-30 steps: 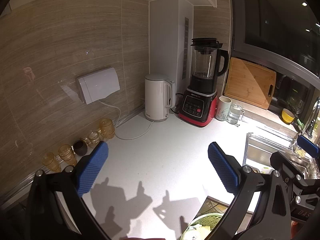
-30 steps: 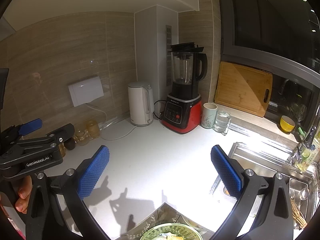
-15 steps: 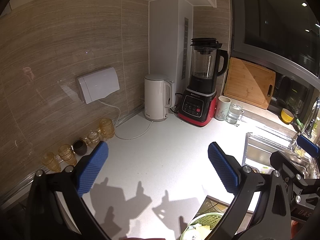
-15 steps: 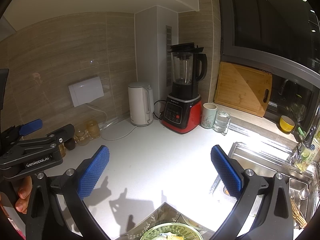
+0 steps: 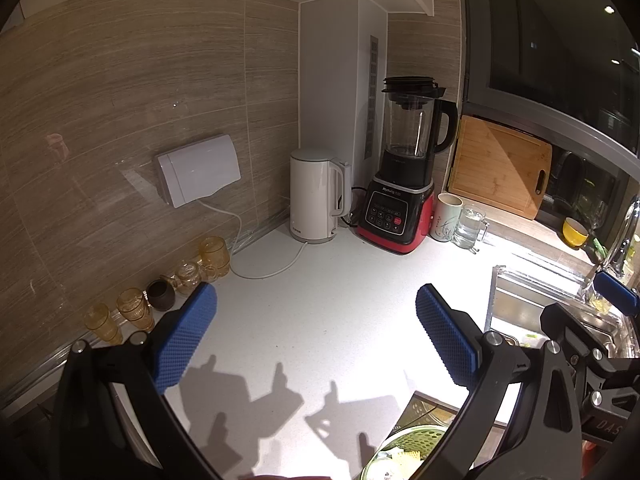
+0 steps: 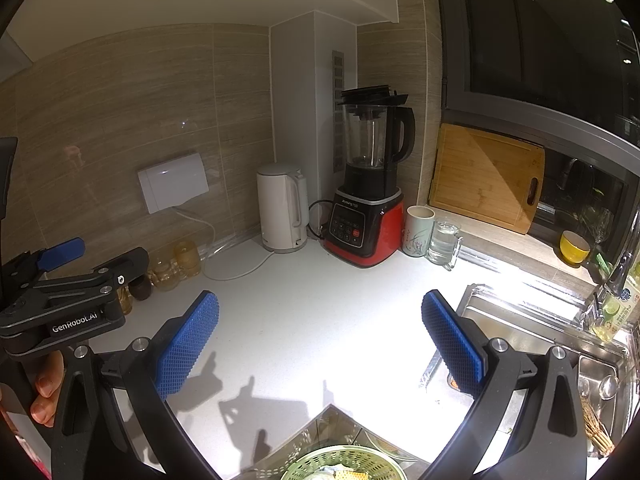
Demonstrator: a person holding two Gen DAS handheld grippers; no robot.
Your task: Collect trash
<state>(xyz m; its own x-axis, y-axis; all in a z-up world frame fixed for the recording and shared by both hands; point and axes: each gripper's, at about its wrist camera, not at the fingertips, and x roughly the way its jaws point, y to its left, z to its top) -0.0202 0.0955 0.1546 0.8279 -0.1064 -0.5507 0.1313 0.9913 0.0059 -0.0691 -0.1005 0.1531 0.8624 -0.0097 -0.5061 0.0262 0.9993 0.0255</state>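
Left wrist view: the left gripper point(image 5: 316, 338) hangs above the white tabletop point(image 5: 312, 292) with its blue fingers point(image 5: 186, 338) spread wide and nothing between them. The right gripper point(image 6: 320, 340) is just as wide apart and equally empty, held above the same tabletop beside the sink point(image 6: 520, 320) at the tabletop's right edge. At the near edge, a green strainer basket point(image 6: 344, 464) sits low in both views with pale scraps of trash point(image 6: 340, 474) inside; what the scraps are cannot be told. Against the back wall stand a white kettle point(image 5: 316, 196), a red-and-black blender point(image 5: 404, 184), a mug point(image 5: 446, 216) and a glass mug point(image 5: 470, 226), with a wooden cutting board point(image 5: 500, 168) leaning behind them. Amber glasses point(image 5: 132, 308) line the left edge. A hand point(image 6: 46, 384) grips the left gripper's handle in the right wrist view.
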